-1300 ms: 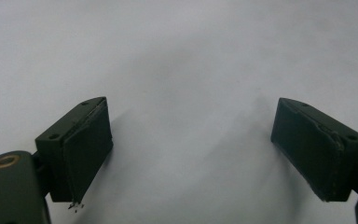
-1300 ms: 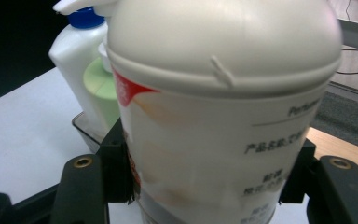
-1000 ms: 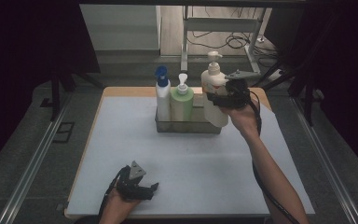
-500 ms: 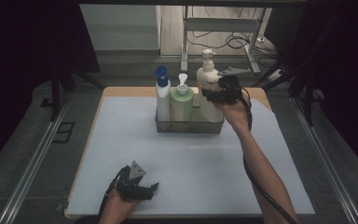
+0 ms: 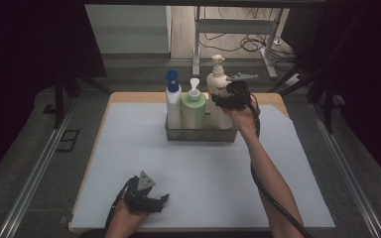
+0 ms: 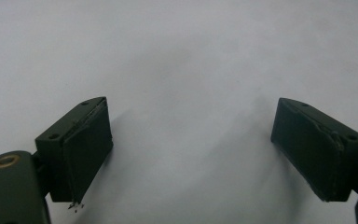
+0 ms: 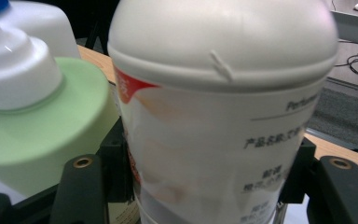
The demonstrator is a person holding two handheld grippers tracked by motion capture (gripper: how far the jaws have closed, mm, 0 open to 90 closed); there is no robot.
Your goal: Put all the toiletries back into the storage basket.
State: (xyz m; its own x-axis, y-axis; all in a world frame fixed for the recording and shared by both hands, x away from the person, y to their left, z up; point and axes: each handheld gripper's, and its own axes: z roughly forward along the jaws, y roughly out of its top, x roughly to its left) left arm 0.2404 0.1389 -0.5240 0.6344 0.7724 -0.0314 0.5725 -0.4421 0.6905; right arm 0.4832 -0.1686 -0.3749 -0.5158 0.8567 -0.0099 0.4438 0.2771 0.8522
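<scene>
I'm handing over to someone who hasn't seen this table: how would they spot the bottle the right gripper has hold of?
Look at the clear tray at the far edge of the white table mat; three pump bottles stand in a row there. The cream bottle is rightmost, beside the green bottle, clamped by the right gripper. It alone has a red-and-white label.

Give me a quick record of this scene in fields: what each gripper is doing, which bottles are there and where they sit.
right gripper: jaws closed on the cream pump bottle, at the tray's right end
left gripper: jaws open, nothing between them, low over the white mat at the near edge
tray: grey, at the far side of the mat
bottles in tray: blue-capped white bottle at the left, green bottle in the middle, cream pump bottle at the right
bottle pose: all upright
</scene>
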